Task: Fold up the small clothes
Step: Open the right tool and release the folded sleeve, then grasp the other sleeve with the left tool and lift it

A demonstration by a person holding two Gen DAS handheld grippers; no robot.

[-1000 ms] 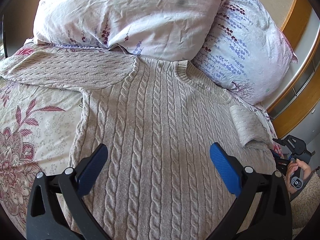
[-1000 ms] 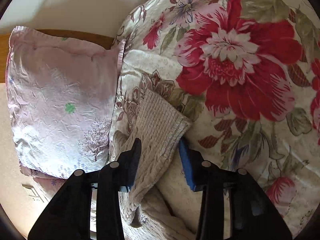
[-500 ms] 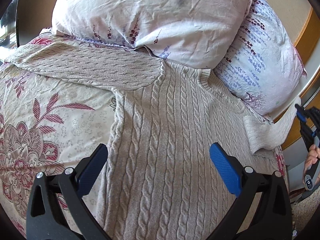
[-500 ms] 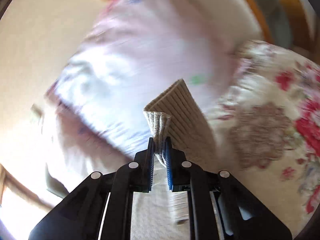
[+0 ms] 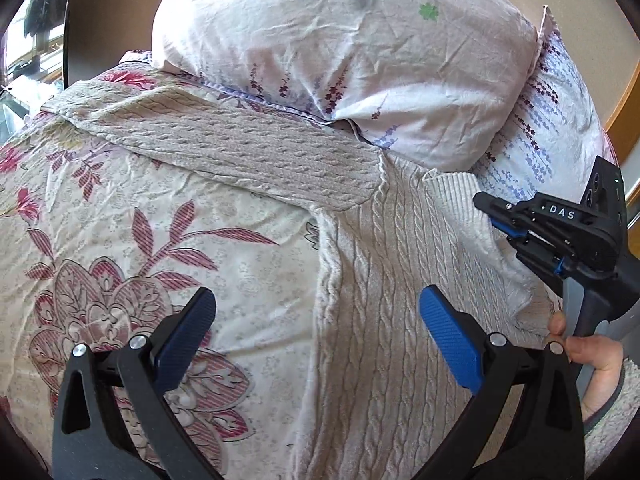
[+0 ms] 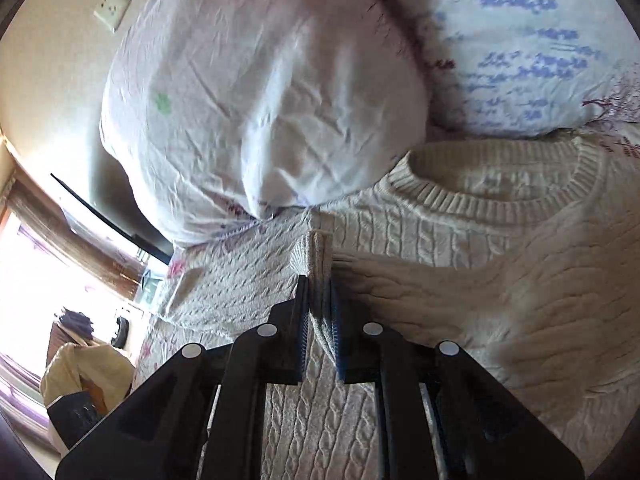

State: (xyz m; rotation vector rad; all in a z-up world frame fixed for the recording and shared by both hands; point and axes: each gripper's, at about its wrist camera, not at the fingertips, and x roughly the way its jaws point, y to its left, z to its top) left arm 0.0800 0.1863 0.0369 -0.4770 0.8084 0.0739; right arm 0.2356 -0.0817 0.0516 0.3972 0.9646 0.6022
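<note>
**Sweater — right sleeve pinched and carried over the body, left sleeve flat**

Sweater (image 5: 384, 320): cream cable knit, lying flat on the floral bedspread (image 5: 120, 240), long axis running from bottom centre of the left wrist view up to the collar (image 6: 492, 196) under the pillows (image 5: 340, 52).

Right gripper (image 6: 318, 304), jaws nearly closed, clamps the cuff of the right sleeve (image 6: 560, 304). In the right wrist view the cuff sticks up between the pads at frame centre and the sleeve drapes off to the right, over the chest panel, just below the collar. In the left wrist view that gripper sits at the right edge, held by a hand (image 5: 592, 364).

Left gripper (image 5: 316, 332) — jaws wide, nothing between them, hovering over the sweater's left side seam at lower centre.

Left sleeve (image 5: 224, 148) is spread out flat, long axis pointing to the upper left of the frame, away from the body. It lies up-left of the left gripper, which is clearly the nearer one. My guess: the cuff gets laid down across the chest, then the left side takes that sleeve.
</note>
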